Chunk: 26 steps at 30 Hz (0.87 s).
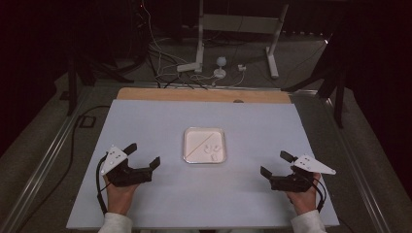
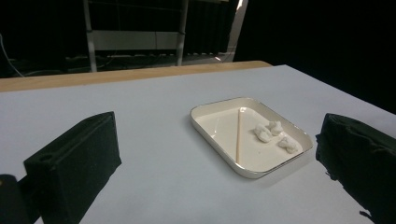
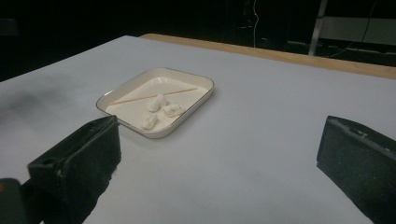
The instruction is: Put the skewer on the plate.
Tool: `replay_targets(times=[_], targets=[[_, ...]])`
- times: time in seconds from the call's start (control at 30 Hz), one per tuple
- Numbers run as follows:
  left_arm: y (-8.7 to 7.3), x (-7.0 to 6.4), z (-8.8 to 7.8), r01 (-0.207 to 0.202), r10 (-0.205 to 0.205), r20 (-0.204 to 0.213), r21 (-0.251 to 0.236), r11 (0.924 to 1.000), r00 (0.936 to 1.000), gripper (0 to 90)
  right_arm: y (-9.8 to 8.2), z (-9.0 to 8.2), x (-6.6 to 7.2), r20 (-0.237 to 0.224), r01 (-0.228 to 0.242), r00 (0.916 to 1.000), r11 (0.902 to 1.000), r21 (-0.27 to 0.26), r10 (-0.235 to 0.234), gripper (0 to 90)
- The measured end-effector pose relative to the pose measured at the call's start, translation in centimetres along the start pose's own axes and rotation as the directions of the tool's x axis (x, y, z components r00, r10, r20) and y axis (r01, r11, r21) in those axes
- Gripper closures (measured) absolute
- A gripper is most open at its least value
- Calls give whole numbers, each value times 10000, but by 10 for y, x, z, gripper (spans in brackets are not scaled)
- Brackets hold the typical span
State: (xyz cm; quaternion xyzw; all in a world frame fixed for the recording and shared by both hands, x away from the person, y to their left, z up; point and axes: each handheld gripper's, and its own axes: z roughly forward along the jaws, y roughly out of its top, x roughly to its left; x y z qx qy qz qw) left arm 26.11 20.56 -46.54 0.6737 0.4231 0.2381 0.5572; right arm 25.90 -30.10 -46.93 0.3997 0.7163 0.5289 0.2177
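A small white tray (image 1: 188, 145) with a thin metal rim sits in the middle of the pale table. Inside it lie a thin wooden stick (image 1: 197, 145) placed diagonally and three small white lumps (image 1: 214, 149). The left gripper view shows the same tray (image 2: 211, 126), stick (image 2: 239, 135) and lumps (image 2: 271, 130); so does the right gripper view, with tray (image 3: 196, 99), stick (image 3: 154, 95) and lumps (image 3: 161, 108). My left gripper (image 1: 143, 155) rests open at the tray's left, holding nothing. My right gripper (image 1: 276, 163) is open at the tray's right, also holding nothing.
The pale sheet (image 1: 145, 121) covers a wooden tabletop whose bare edge (image 1: 204, 95) shows at the far side. Beyond it, on the floor, stand a white metal frame (image 1: 238, 29), cables and a small white object (image 1: 221, 65).
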Motion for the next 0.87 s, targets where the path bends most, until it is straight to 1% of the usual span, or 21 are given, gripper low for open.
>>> replay_targets(times=[0.13,0.3,0.4,0.7,0.87], targets=[[0,2,-5,-48,47,-102,-41,10000,9999,4,0,-1,-1,49,23,10000,10000,-48,-22,0],[-2,3,-9,-179,182,-160,186,9997,9997,4,0,-3,-2,65,22,10000,9999,-112,-21,0],[-2,3,-9,-263,267,-177,235,9994,9995,4,0,-5,-3,106,-8,9999,9998,-182,10,0],[-2,7,-12,-96,98,-225,115,9999,9997,4,-1,-5,-6,122,20,9999,9999,-122,-19,0],[-2,8,-12,-72,76,-274,138,9999,9996,4,-3,-3,-6,93,-8,10000,10000,-94,9,0]])
